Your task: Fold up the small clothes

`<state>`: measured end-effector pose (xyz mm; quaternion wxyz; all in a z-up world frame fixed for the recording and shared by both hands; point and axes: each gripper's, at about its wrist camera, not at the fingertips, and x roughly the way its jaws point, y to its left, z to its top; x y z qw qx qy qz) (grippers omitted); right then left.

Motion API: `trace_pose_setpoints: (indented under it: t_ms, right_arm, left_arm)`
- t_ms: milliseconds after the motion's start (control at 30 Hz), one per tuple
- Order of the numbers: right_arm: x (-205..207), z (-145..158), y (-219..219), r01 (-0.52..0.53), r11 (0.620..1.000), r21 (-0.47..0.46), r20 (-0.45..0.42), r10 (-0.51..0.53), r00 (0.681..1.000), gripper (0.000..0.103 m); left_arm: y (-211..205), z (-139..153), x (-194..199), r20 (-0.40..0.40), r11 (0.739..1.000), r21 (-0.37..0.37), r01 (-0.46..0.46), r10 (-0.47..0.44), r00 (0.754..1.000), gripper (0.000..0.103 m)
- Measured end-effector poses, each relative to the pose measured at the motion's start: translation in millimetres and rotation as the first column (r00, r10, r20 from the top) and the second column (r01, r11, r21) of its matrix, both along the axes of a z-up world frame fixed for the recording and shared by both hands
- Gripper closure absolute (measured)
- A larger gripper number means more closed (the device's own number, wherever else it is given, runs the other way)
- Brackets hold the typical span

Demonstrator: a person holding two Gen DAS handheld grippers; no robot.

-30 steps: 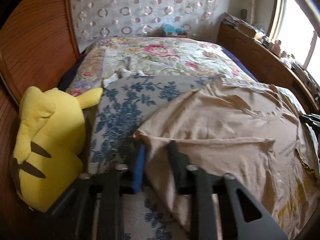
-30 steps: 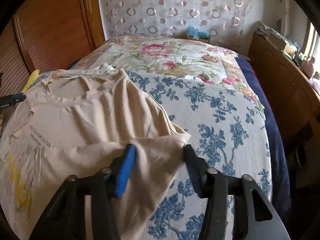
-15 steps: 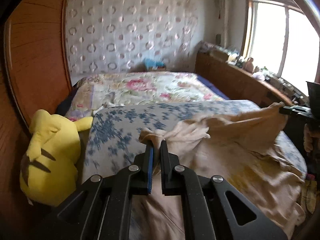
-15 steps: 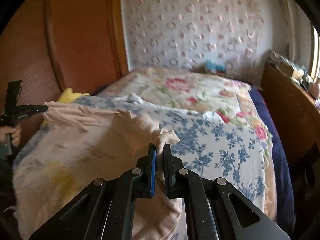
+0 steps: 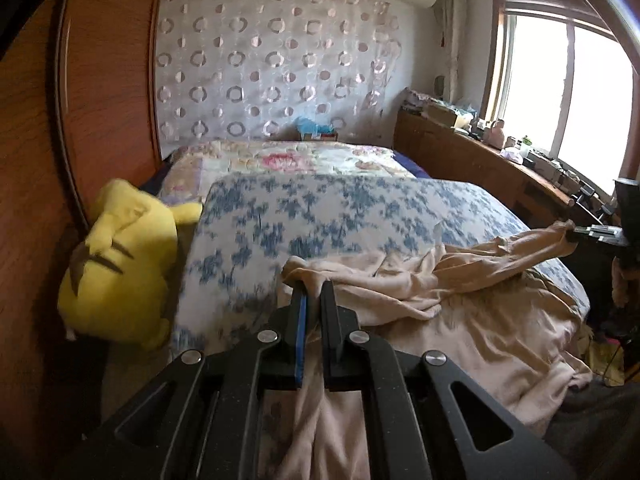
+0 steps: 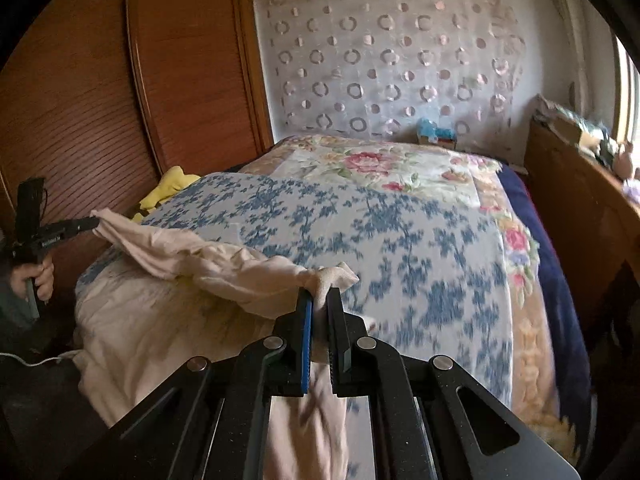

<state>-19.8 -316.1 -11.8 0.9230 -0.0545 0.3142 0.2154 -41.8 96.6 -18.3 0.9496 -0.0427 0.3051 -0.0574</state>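
A bed (image 5: 340, 216) with a blue-flowered cover fills the room. My left hand-held gripper (image 5: 313, 300) and right hand-held gripper (image 6: 321, 300) each pinch a corner of the beige shirt (image 5: 460, 304), lifted over the near edge. I'd keep the top hem taut and level.

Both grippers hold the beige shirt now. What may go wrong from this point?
1. Each gripper, left and right, pinches only a small bunch of the beige shirt; it may slip out.
2. The shirt hangs over the bed edge and could slide off.
3. The cloth is bunched, so the fold may come out creased.
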Motion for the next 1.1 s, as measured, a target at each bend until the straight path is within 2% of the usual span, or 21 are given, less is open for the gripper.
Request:
trace_pose_setpoints:
  t_ms: [67, 167, 267, 367, 533, 567, 600, 667, 800, 1100]
  right_arm:
    - [-9, -6, 4, 0.017, 0.997, -0.070, -0.025, -0.018, 1.000, 0.096]
    - [-17, -11, -3, 0.023, 0.998, -0.064, -0.062, -0.027, 0.998, 0.096]
    - [-23, -7, -4, 0.027, 0.998, -0.057, -0.072, -0.031, 0.997, 0.096]
    - [-24, -7, -1, 0.025, 0.997, -0.078, -0.080, -0.031, 0.996, 0.096]
    - [-24, -15, 5, 0.025, 0.995, -0.095, -0.104, -0.035, 0.994, 0.094]
    - [-23, -14, 5, 0.029, 0.995, -0.097, -0.098, -0.039, 0.994, 0.090]
    - [-22, -11, 6, 0.031, 0.995, -0.099, -0.089, -0.039, 0.995, 0.086]
    - [-19, -6, 6, 0.040, 0.993, -0.108, -0.059, -0.047, 0.997, 0.065]
    - [-4, -6, 10, 0.065, 0.986, -0.155, -0.008, -0.067, 0.998, 0.063]
    - [44, -41, 25, 0.042, 0.988, -0.152, -0.080, -0.055, 0.995, 0.063]
  left_arm:
    - [2, -3, -9, -0.011, 1.000, 0.008, -0.005, 0.006, 1.000, 0.096]
    - [0, 1, -18, -0.026, 1.000, 0.024, -0.008, 0.008, 1.000, 0.096]
    - [-5, 2, -19, -0.040, 0.996, 0.090, -0.021, 0.025, 0.999, 0.096]
    - [-5, -2, -14, -0.059, 0.996, 0.080, -0.026, 0.031, 0.998, 0.093]
    - [-2, -2, -12, -0.048, 0.997, 0.071, -0.028, 0.031, 0.998, 0.063]
    - [-1, -1, -11, -0.044, 0.998, 0.058, -0.020, 0.022, 0.999, 0.058]
    - [0, 1, -10, -0.044, 0.999, 0.052, -0.013, 0.016, 0.999, 0.048]
    - [1, 1, -1, -0.052, 0.998, 0.060, -0.022, 0.025, 0.998, 0.032]
    - [2, -6, 23, -0.091, 0.997, 0.073, -0.013, 0.020, 0.996, 0.028]
    - [10, -24, 71, -0.162, 0.991, 0.134, -0.017, 0.039, 0.986, 0.027]
